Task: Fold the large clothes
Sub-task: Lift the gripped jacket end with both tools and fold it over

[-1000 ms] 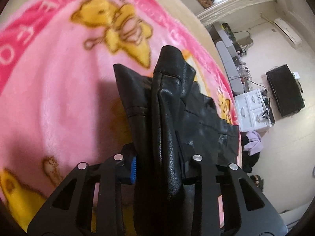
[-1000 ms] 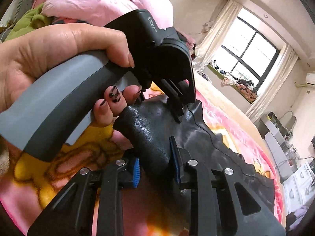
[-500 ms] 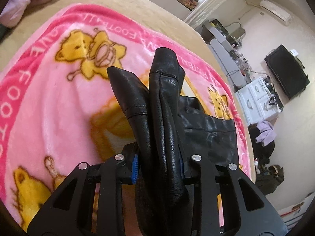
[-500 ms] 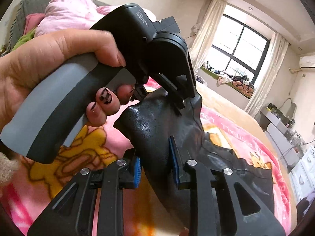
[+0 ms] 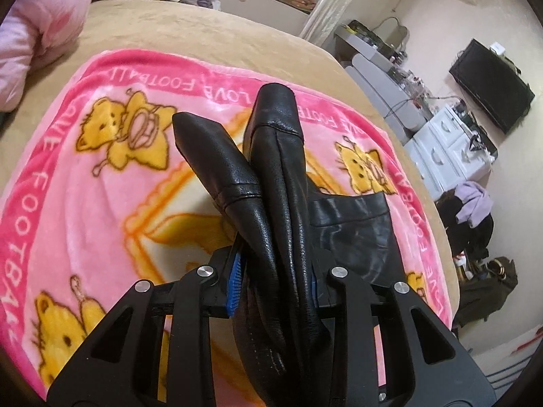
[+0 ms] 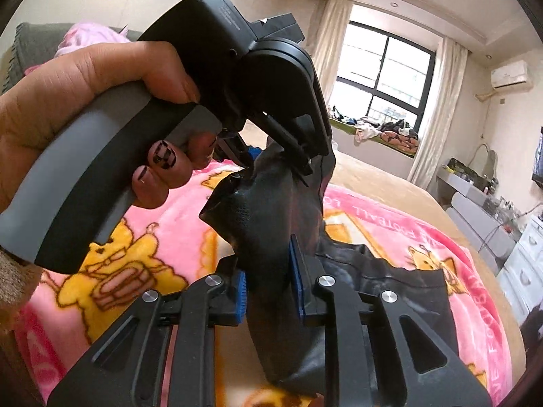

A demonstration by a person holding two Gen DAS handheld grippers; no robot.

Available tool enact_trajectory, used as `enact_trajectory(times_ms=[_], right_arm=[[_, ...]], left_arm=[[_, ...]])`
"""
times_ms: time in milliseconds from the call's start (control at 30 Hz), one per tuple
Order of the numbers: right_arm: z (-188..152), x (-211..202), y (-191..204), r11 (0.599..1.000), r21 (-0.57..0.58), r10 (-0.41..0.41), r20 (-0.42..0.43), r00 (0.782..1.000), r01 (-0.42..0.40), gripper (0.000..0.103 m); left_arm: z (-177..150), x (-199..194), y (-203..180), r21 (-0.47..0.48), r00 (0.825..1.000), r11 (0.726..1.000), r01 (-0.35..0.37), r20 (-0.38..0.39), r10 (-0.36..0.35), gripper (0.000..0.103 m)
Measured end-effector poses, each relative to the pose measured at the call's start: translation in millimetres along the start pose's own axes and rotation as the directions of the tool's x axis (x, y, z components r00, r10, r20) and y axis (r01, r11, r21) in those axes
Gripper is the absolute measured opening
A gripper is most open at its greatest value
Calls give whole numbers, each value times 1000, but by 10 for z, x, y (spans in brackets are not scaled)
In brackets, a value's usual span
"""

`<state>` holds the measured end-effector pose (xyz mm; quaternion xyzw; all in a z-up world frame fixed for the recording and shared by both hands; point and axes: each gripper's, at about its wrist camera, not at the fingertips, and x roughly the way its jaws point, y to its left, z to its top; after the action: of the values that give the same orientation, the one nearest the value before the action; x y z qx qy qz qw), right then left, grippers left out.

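Note:
A black leather garment [image 5: 278, 183] hangs bunched above a pink cartoon blanket [image 5: 85, 203] on the bed. My left gripper [image 5: 275, 278] is shut on a thick fold of it; two stiff ends stick up past the jaws, and its lower part [image 5: 353, 230] trails onto the blanket. My right gripper [image 6: 268, 285] is shut on another fold of the same garment [image 6: 264, 224]. In the right wrist view the hand holding the left gripper [image 6: 264, 159] is close in front, and the garment's hem [image 6: 400, 288] lies on the blanket [image 6: 373, 217].
The blanket lies on a tan bed cover [image 5: 203, 34]. A pink duvet [image 5: 30, 40] is at the bed's left. White drawers [image 5: 451, 146], a grey desk [image 5: 380, 68] and a clothes pile [image 5: 471, 217] stand off the bed's right side. A window [image 6: 383, 74] is behind.
Both grippers have risen with the garment, lifting more of it off the blanket. More of the bed and room shows. Both grips are unchanged.

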<state>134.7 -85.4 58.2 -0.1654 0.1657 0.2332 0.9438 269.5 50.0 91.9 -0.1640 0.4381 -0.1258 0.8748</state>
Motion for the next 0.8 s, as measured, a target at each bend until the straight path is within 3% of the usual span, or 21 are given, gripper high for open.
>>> enact_trajectory(times_ms=[800], right_arm=[[-291, -438, -569, 982, 173, -74, -1, 997, 73, 16]], left_arm=[[-75, 259, -1087, 151, 998, 986, -64, -17, 68, 28]])
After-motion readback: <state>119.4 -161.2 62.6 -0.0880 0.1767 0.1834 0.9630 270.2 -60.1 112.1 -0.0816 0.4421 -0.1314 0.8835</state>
